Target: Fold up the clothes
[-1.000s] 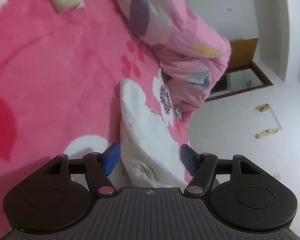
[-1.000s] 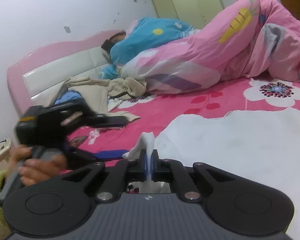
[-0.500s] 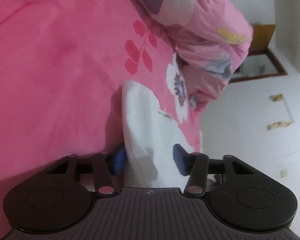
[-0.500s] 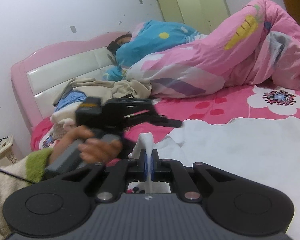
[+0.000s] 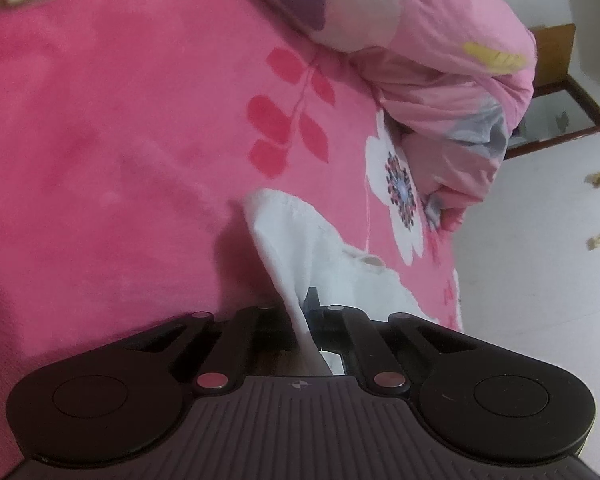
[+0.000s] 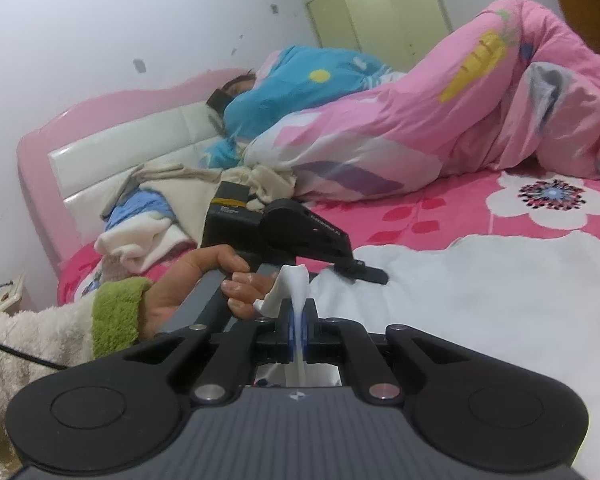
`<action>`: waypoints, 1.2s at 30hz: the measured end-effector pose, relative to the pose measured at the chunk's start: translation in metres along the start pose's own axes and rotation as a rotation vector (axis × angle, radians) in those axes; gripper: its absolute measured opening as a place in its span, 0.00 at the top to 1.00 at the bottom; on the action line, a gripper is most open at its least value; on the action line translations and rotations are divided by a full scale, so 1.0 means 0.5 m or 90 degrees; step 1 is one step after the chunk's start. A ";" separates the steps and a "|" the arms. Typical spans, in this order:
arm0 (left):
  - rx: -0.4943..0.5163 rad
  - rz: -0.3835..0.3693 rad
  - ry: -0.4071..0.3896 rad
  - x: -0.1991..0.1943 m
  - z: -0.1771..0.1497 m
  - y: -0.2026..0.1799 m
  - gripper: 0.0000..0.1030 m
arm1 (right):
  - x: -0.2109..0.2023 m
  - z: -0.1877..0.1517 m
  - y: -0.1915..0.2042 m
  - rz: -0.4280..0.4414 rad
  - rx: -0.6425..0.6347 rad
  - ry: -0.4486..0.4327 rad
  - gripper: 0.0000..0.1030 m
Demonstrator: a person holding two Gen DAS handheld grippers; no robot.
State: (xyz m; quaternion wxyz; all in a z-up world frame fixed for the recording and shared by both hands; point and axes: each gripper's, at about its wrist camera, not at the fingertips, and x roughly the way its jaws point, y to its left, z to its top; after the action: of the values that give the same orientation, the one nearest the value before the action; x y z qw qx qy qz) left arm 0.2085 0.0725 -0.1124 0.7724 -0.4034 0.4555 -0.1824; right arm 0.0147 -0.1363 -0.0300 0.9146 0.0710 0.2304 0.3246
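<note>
The right gripper (image 6: 299, 322) has its jaws pressed together on a thin fold of the white garment (image 6: 480, 300), a tuft of cloth sticking up between the blue pads (image 6: 289, 326). The left gripper (image 5: 306, 312) also has its jaws drawn narrow, pinching an edge of the same garment (image 5: 300, 236). In the right view, the left hand (image 6: 204, 280) grips the left gripper's handle just beside the cloth. The garment lies spread on the pink bedspread (image 5: 120, 140), near a bunched pink quilt (image 6: 440, 120).
</note>
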 end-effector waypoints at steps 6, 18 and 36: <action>0.091 0.021 -0.036 -0.006 -0.018 -0.128 1.00 | -0.056 -0.006 -0.016 -0.033 0.034 -0.064 0.96; 0.310 0.038 0.018 0.161 -0.169 -0.439 1.00 | -0.275 -0.066 -0.166 -0.127 0.178 -0.234 0.96; 0.410 -0.018 0.131 0.223 -0.287 -0.470 0.58 | -0.407 -0.297 -0.394 -0.178 0.548 -0.308 0.93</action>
State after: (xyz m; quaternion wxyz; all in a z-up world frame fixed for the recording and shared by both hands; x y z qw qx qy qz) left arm 0.1642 -0.2084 -0.0264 0.8073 -0.1246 0.4446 -0.3677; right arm -0.0831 -0.4199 -0.1399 0.8643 0.4828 0.1320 0.0492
